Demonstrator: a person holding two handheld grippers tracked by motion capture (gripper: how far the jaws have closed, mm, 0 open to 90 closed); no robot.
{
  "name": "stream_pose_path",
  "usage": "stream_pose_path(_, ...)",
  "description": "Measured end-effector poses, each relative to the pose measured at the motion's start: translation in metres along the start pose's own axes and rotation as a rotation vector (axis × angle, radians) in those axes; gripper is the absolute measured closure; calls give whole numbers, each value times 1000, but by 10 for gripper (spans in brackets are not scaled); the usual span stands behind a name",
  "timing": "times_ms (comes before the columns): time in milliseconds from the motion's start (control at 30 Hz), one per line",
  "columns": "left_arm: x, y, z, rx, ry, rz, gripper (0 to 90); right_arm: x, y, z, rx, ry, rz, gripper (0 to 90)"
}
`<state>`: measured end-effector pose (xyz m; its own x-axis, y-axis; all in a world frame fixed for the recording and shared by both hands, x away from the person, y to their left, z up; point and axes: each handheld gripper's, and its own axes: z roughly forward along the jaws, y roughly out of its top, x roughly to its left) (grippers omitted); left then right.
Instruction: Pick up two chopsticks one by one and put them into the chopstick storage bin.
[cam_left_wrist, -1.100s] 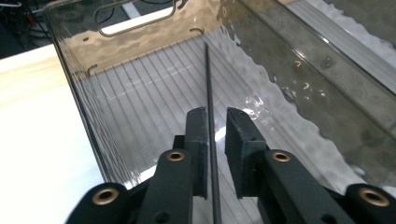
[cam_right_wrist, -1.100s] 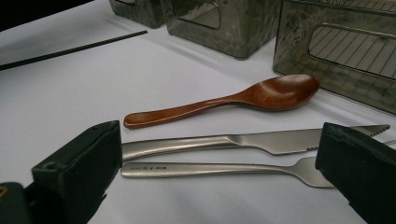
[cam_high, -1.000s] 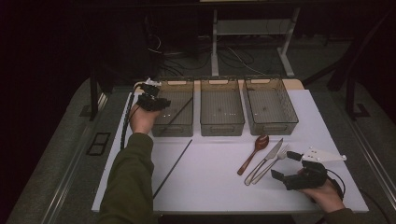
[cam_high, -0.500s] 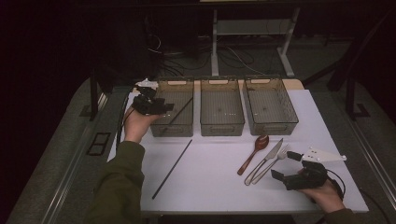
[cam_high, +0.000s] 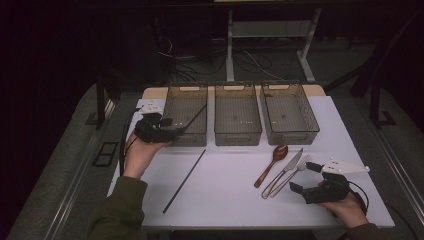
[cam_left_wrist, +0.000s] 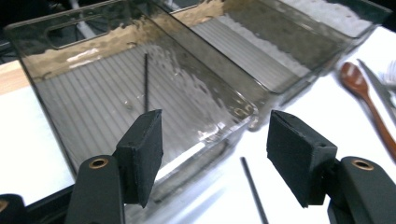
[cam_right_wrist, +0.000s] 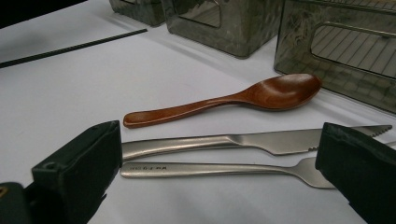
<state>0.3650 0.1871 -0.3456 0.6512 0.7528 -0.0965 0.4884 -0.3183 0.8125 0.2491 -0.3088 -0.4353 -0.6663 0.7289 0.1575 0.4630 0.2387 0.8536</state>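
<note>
From the high view, my left gripper (cam_high: 167, 129) sits at the near left corner of the left bin (cam_high: 186, 114), and it has drawn back toward me from over the bin since a second ago. One black chopstick (cam_high: 196, 114) now lies slanted inside that bin; the other chopstick (cam_high: 184, 181) is on the white table (cam_high: 225, 200), well apart from the bin's front wall. My right gripper (cam_high: 306, 178) rests by the cutlery: wooden spoon (cam_high: 270, 165), knife (cam_high: 286, 170), fork (cam_high: 290, 176).

In the left gripper view, the jaws have just been opening and stand apart with nothing between them. Beyond them the dropped chopstick (cam_left_wrist: 145, 81) rests on the ribbed floor of the bin (cam_left_wrist: 60, 46), and the tip of the second chopstick (cam_left_wrist: 253, 189) shows on the table below. I read that as one stick sorted, one left to fetch.

In the right gripper view, the jaws are spread wide, gripping nothing. The knife (cam_right_wrist: 243, 141) and fork (cam_right_wrist: 210, 169) lie side by side between them, the spoon (cam_right_wrist: 224, 102) just beyond, none yet lifted.
</note>
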Motion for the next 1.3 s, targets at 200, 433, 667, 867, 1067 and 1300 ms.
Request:
stream_pose_path(200,-11,-23,-3,-6,-13,-1,340,0,0,3,11,6,-17,1)
stream_pose_path(433,-23,-45,-5,-17,-10,-2,340,0,0,4,8,10,-13,1)
stream_pose_path(667,-36,-68,-9,4,-38,10,345,0,0,3,7,5,-9,1)
stream_pose_path(867,-46,-89,-12,37,-35,3,402,0,0,3,8,2,-11,1)
stream_pose_path(1067,-54,-102,-14,83,-23,15,532,0,0,2,7,-1,-14,1)
stream_pose_path(1300,-60,-115,-14,111,-37,-2,656,0,0,2,8,-2,-14,1)
